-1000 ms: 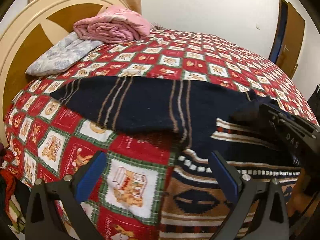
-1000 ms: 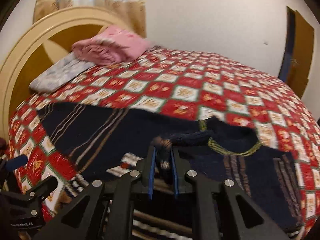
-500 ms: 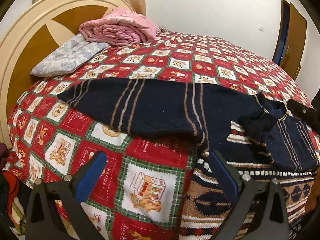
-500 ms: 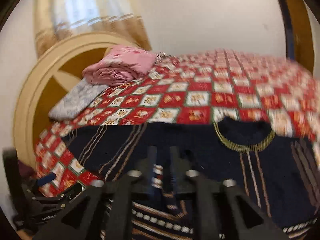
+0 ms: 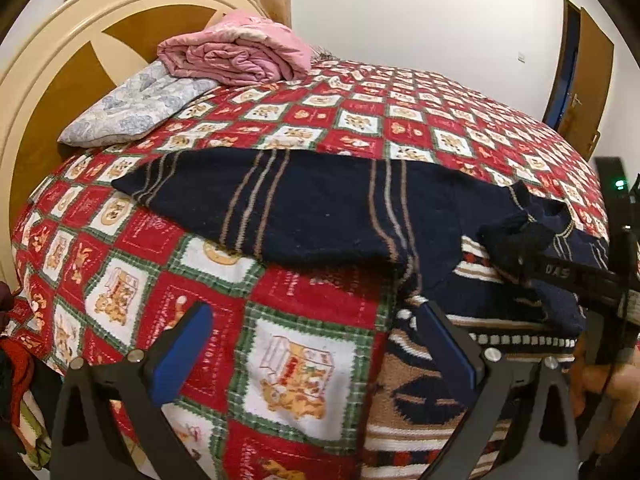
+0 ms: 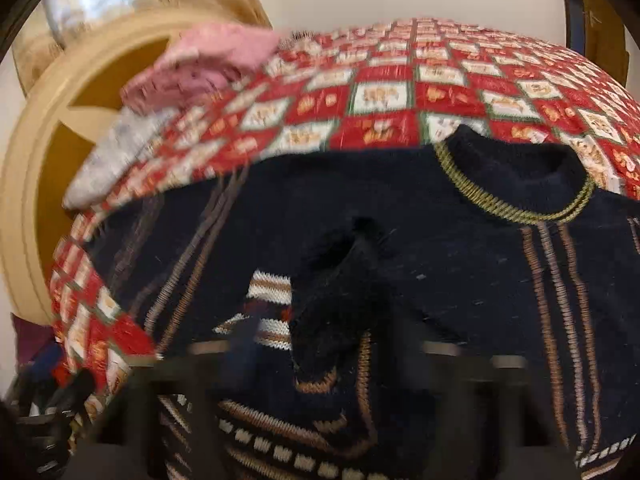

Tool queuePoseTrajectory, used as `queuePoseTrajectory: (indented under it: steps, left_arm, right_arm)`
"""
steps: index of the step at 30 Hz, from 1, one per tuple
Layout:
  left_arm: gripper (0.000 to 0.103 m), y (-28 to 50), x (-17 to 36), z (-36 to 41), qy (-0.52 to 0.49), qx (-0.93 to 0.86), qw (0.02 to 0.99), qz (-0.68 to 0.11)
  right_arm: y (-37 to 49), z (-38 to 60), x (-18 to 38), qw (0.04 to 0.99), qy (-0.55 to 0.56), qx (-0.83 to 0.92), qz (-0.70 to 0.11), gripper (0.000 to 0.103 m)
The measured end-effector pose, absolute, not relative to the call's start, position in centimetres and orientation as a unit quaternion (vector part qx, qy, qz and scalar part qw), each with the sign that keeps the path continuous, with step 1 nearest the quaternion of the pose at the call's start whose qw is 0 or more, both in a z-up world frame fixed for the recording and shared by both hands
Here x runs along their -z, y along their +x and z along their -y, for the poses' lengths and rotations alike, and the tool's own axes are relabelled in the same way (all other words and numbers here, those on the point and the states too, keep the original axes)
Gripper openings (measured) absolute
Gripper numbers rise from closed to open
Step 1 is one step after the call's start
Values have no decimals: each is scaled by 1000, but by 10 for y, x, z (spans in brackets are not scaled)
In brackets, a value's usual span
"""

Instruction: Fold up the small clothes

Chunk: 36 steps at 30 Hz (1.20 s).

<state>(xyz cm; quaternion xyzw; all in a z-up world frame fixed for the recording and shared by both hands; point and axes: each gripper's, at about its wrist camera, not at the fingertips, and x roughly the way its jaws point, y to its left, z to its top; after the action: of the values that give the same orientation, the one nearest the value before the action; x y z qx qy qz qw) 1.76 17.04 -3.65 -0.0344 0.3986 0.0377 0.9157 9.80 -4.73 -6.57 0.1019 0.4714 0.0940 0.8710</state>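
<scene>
A navy knit sweater [image 5: 320, 208] with tan stripes lies on the bed, one sleeve stretched out to the left. It also fills the right wrist view [image 6: 460, 248], collar at the far side. My left gripper [image 5: 312, 344] is open and empty, low over the bed's near edge, just left of the sweater's patterned hem. My right gripper [image 6: 328, 344] is blurred; a bunched fold of the sweater [image 6: 340, 288] lies loose in front of it and its jaws look spread apart. It also shows at the right in the left wrist view [image 5: 560, 272].
The bed has a red checked bedspread [image 5: 360, 120]. A folded pink blanket [image 5: 236, 56] and a grey floral pillow [image 5: 136, 108] lie by the cream headboard [image 5: 48, 80]. A door [image 5: 588, 72] stands at the far right.
My right gripper was shut on a fold of the sweater; it has let go and dropped low over the sweater. The fold now lies loose. The left gripper has hardly moved.
</scene>
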Motion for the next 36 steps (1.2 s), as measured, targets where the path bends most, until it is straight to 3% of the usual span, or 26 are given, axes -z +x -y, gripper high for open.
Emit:
queuePoseTrajectory:
  steps: [7,10,12,14,16,22,25,27,29,31,36]
  left_arm:
    - [103,23,45,-184,-55,-44,910,-408]
    - [103,21,44,-183,-54,-41,911,-406]
    - [103,21,43,-182,-49,-43,912,-405]
    - [103,21,43,-183,-45,-46,912,-405]
    - [103,19,42,-185,-52,-43,913,-402]
    - [103,25,32,-178,-50,-42,916,-395]
    - [103,29,25,-160,-27,-30,921,-387]
    - [103,33,20,-148,-18,-16,924,-381]
    - [103,39,16,-130,-4,-2,928,-373]
    - [103,48,15,-108,16,4,929,-369]
    - [103,76,27,-64,31,20,922,-386]
  right_arm:
    - [86,13,28,913,29,-86,-398,10]
    - [92,-5,40,907,12,-84,-413,11]
    - [95,-15,60,886,21,-99,-452,23]
    - [87,-21,67,880,39,-142,-451,68]
    - [75,-23,60,882,47,-188,-430,79]
    - [57,48,32,857,201,-231,-414,79]
    - [35,98,2,897,169,-179,-367,79]
    - [18,135,-15,925,107,-112,-347,72]
    - [7,170,-20,932,73,-57,-349,43]
    - [-4,218,-15,925,86,-13,-371,28]
    - [-30,293,24,895,87,63,-433,27]
